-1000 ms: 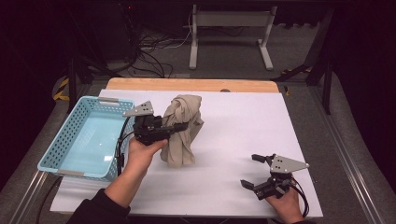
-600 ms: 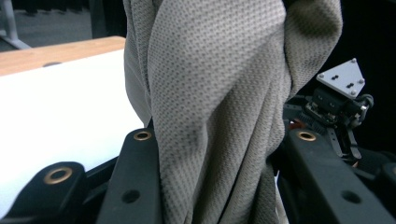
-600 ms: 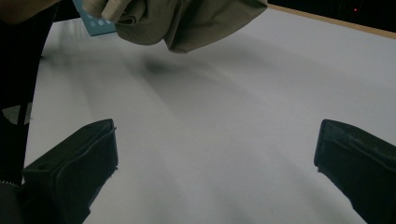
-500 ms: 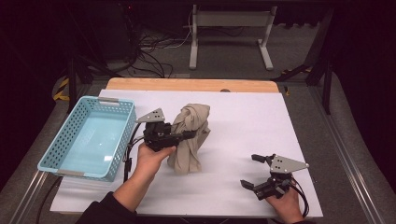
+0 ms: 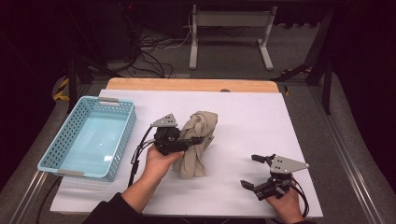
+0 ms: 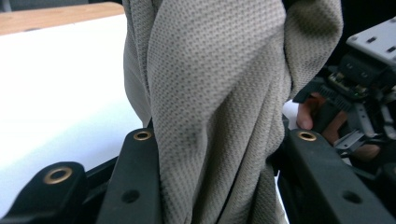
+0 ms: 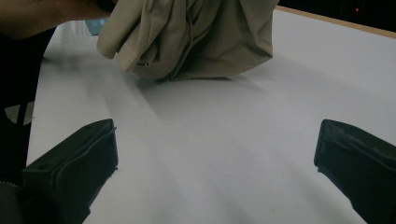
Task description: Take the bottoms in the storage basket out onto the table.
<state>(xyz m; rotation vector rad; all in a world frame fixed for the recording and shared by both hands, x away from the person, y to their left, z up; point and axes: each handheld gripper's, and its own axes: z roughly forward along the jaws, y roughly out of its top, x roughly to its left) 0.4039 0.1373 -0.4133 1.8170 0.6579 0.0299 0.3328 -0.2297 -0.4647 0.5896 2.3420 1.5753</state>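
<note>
White table sheet (image 5: pixel 261 121) is the stage, turquoise perforated basket (image 5: pixel 125 122) at its left edge, empty, pale floor showing. Mid-sheet, the beige garment (image 5: pixel 198 140) hangs bunched, its hem touching the surface, clamped in the left gripper (image 5: pixel 201 139). Risk, as I see it: loose folds could slip out of that pinch or snag. Right gripper (image 5: pixel 252 171) rests near the front, jaws spread wide, holding nothing.

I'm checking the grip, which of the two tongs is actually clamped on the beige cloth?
The left tongs, beside the blue basket, pinch the cloth. The right tongs sit open on the white table.
</note>
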